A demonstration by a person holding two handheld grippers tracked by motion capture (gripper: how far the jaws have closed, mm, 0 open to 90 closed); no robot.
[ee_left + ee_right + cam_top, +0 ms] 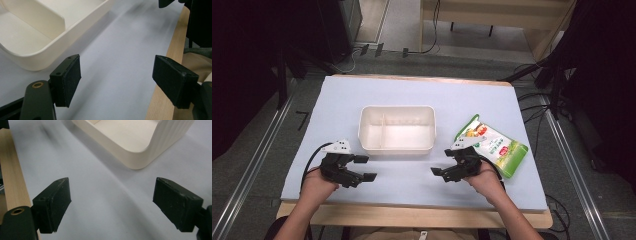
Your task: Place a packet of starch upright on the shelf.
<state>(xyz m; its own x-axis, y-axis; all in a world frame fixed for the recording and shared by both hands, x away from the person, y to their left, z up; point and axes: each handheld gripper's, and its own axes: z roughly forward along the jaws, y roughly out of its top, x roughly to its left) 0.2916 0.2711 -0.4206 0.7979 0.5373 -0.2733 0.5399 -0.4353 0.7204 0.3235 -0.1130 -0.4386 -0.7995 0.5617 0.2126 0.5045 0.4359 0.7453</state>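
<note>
A wooden desk (412, 216) carries a pale blue mat (412, 100); on it lie a white tray (396, 149) and a green pouch (502, 150).

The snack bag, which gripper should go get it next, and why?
Probably the right gripper: turn toward the bag lying just beside that hand. Both grippers are open and empty, and the tub is empty. The left gripper is farther off.

A pale blue mat (412, 90) covers the wooden table (412, 216) (bare wood shows along the near edge). Metal rails (257, 150) flank the table on the grey floor. Black cables (532, 100) trail at the right.
</note>
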